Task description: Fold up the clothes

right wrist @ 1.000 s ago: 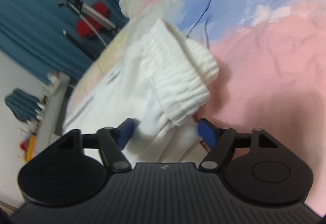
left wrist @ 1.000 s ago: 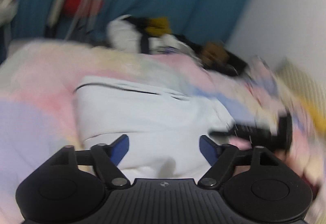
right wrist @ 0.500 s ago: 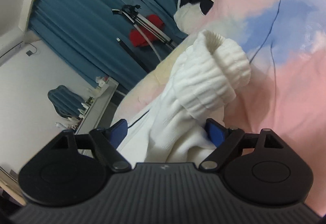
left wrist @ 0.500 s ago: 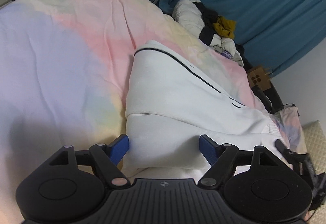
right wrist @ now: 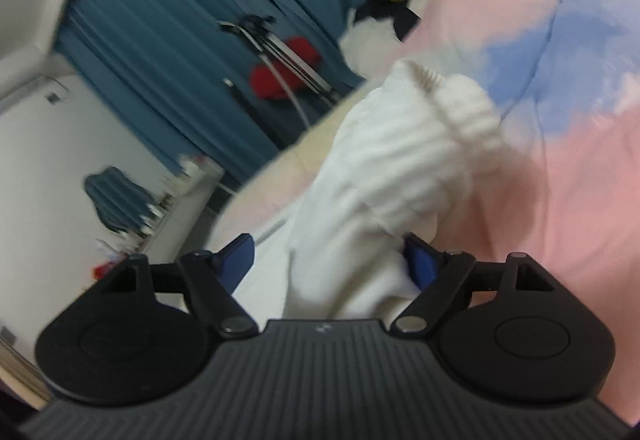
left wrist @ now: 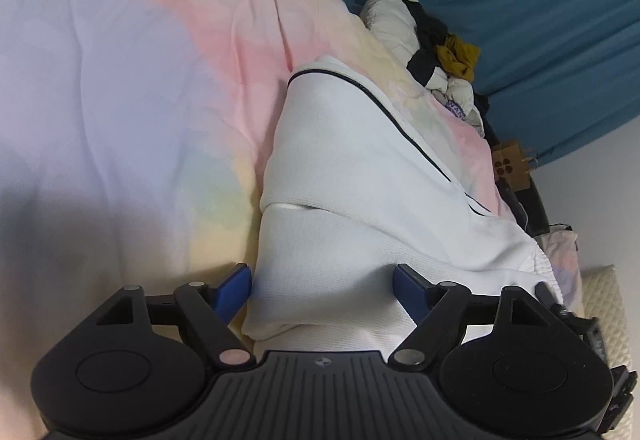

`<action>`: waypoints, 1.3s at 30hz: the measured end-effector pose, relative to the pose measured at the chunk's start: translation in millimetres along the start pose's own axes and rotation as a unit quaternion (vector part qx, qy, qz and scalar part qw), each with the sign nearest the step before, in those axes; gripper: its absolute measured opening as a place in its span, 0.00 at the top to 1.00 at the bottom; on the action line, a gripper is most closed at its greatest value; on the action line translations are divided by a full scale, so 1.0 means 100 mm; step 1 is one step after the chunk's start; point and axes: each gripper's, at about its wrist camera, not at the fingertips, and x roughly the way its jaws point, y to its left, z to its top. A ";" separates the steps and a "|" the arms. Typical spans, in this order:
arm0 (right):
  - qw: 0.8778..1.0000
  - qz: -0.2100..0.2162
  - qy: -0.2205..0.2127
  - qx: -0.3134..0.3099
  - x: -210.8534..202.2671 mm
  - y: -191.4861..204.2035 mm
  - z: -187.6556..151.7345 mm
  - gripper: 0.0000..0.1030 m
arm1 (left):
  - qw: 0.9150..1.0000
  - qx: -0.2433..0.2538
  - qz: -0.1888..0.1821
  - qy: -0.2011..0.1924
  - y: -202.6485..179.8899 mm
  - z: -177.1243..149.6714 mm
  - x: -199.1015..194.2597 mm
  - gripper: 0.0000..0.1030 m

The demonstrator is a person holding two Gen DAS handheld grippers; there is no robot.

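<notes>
Garment: white top (left wrist: 360,176) laid on the bed (left wrist: 120,80).
Left tongs (left wrist: 322,286): spread, hem between.
Right tongs (right wrist: 330,260): just narrowed around the cuff (right wrist: 440,128), grip uncertain.
Risk: cuff may be dropped, fold undone.

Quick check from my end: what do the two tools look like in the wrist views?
Both look alike: the left tool and the right tool have black ribbed bodies, two round black side discs, black linkage arms with silver pivot pins, and blue pads on the fingers. No cables or sleeves show.
</notes>
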 end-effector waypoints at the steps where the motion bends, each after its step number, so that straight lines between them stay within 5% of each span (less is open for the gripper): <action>1: 1.000 -0.019 0.003 -0.004 0.02 -0.01 -0.01 0.41 | 1.000 -0.002 -0.003 0.002 0.02 0.00 0.02 0.25; 2: 0.999 -0.038 0.008 -0.009 0.05 -0.04 -0.02 0.55 | 1.000 0.003 -0.003 -0.001 0.00 0.00 0.03 0.27; 7: 0.997 -0.066 0.001 -0.040 0.04 -0.04 -0.09 0.67 | 0.999 0.025 0.015 -0.017 -0.08 -0.04 0.02 0.66; 9: 0.996 -0.066 -0.011 -0.054 0.00 0.05 -0.12 0.69 | 0.999 0.026 0.012 -0.027 -0.10 -0.06 -0.08 0.72; 16: 0.996 -0.046 -0.049 -0.055 -0.34 0.43 0.05 0.73 | 0.991 0.078 -0.013 -0.107 -0.66 -0.07 -0.73 0.76; 23: 0.995 -0.037 -0.088 -0.016 -0.95 0.48 0.68 0.73 | 0.979 0.156 -0.043 -0.121 -1.78 0.03 -0.86 0.77; 29: 0.987 -0.071 -0.143 -0.024 -1.42 0.12 1.53 0.73 | 0.968 0.215 -0.084 -0.102 -3.03 0.10 -0.07 0.77; 34: 0.973 -0.128 -0.192 -0.028 -1.61 -0.47 2.29 0.73 | 0.957 0.254 -0.121 -0.071 -4.03 0.02 1.12 0.77; 39: 0.955 -0.197 -0.220 -0.028 -1.53 -1.25 2.77 0.73 | 0.944 0.283 -0.164 -0.042 -4.64 -0.20 2.51 0.77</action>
